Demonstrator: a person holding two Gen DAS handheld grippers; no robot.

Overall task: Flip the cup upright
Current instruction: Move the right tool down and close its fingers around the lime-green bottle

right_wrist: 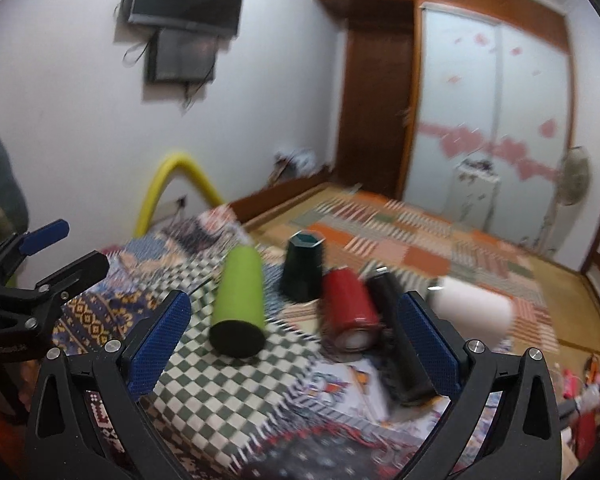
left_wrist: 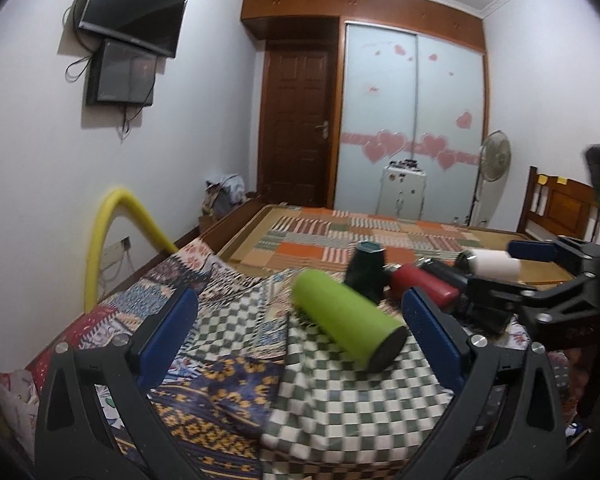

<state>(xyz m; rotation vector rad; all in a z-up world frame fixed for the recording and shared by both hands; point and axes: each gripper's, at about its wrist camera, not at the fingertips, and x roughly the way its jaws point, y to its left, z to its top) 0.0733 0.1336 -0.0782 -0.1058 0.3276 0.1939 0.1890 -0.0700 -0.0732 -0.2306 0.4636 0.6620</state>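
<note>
Several cups lie on a patterned cloth on the bed. A lime green cup (left_wrist: 346, 320) (right_wrist: 240, 304) lies on its side, black base toward me. A dark green cup (left_wrist: 367, 276) (right_wrist: 303, 266) stands upside down behind it. A red cup (left_wrist: 422, 285) (right_wrist: 350, 312), a black cup (left_wrist: 452, 276) (right_wrist: 400, 344) and a white cup (left_wrist: 494, 266) (right_wrist: 474, 306) lie on their sides to the right. My left gripper (left_wrist: 300, 340) is open, the lime cup between its fingertips. My right gripper (right_wrist: 296, 340) (left_wrist: 500, 268) is open, above the red and black cups.
A checked cloth (left_wrist: 340, 392) and patchwork covers (left_wrist: 228, 400) lie under the cups. A yellow foam tube (left_wrist: 100, 240) arches at the bed's left edge. A wooden bed frame with a mat (left_wrist: 380, 236) stretches behind. A fan (left_wrist: 496, 160) and a white cabinet (left_wrist: 404, 192) stand by the wardrobe.
</note>
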